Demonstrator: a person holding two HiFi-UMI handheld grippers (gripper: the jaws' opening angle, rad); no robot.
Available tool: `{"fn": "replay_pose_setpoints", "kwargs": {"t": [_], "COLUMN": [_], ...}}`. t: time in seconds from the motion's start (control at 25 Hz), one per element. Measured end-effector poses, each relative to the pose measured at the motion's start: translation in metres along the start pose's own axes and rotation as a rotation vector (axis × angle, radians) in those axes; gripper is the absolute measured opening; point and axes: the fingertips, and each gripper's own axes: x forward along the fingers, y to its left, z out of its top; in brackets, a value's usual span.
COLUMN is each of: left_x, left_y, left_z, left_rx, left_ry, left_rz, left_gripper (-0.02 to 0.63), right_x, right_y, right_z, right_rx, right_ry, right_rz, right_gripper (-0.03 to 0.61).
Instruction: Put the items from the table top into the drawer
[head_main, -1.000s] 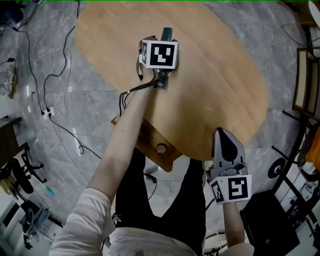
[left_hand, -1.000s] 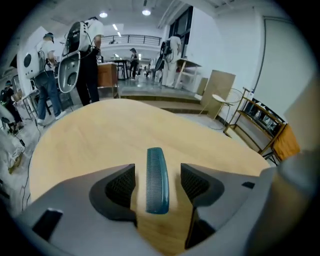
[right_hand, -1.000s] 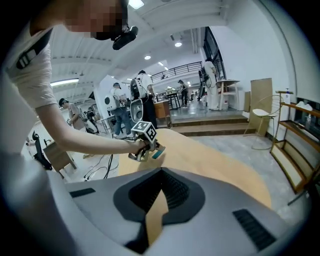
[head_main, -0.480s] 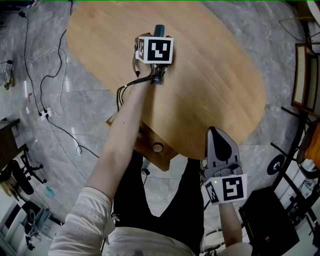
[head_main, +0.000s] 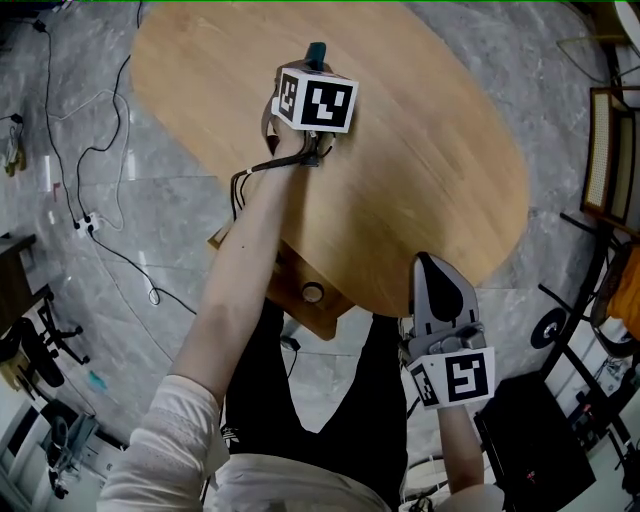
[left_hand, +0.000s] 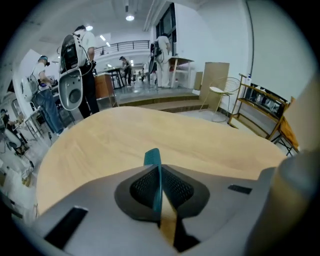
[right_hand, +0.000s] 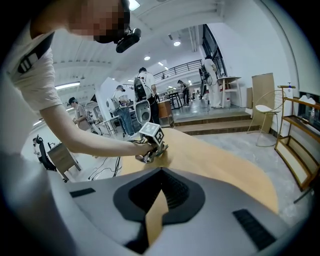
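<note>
A thin teal item (left_hand: 152, 161) stands on edge between the ribbed pads of my left gripper (left_hand: 159, 169), whose jaws are closing and press on both of its faces. In the head view its teal tip (head_main: 316, 50) pokes out beyond the marker cube of the left gripper (head_main: 315, 66), far out on the oval wooden table (head_main: 430, 170). My right gripper (head_main: 441, 268) hovers at the table's near edge with its jaws together and nothing held; the right gripper (right_hand: 161, 173) looks across the table at the left hand. An open wooden drawer (head_main: 285, 272) juts out under the near edge, with a round object (head_main: 313, 292) in it.
Cables (head_main: 100, 160) trail over the grey floor left of the table. A chair (head_main: 610, 160) and dark stands are at the right. People and desks fill the hall behind the table in both gripper views.
The left gripper's marker cube has tilted a little over the teal item and stayed at the same spot. The right gripper has kept still.
</note>
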Motion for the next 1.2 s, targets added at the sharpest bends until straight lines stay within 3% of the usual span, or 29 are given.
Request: {"fn": "replay_pose_setpoints", "kwargs": {"t": [0.28,0.6,0.96,1.08,1.2], "left_x": [-0.016,-0.084,-0.260,-0.322,-0.372], "left_y": [0.000,0.006,0.016,0.023,0.021], "left_z": [0.001,0.020,0.002,-0.010,-0.031], "left_rx": [-0.048,-0.049,-0.098,-0.166,-0.232], "left_ry": [-0.042,-0.198,-0.432,-0.526,-0.523], "left_rz": [-0.016,0.000,0.106,0.156,0.163], "left_gripper": [0.006,0.006,0.006,0.006,0.006], "right_x": [-0.006,-0.009,-0.014,-0.009,-0.005], "right_y": [0.009,0.022,0.044,0.059,0.080], "right_z": [-0.003,0.000,0.009,0.010,0.010], "right_rx": [-0.018,-0.042,-0.105,-0.143,-0.188], "right_ry": [-0.005,-0.015,-0.022,-0.006,0.012], "right_rz": [0.009,0.032,0.111,0.165,0.223], "right_gripper": [0.006,0.005,0.005,0.006,0.005]}}
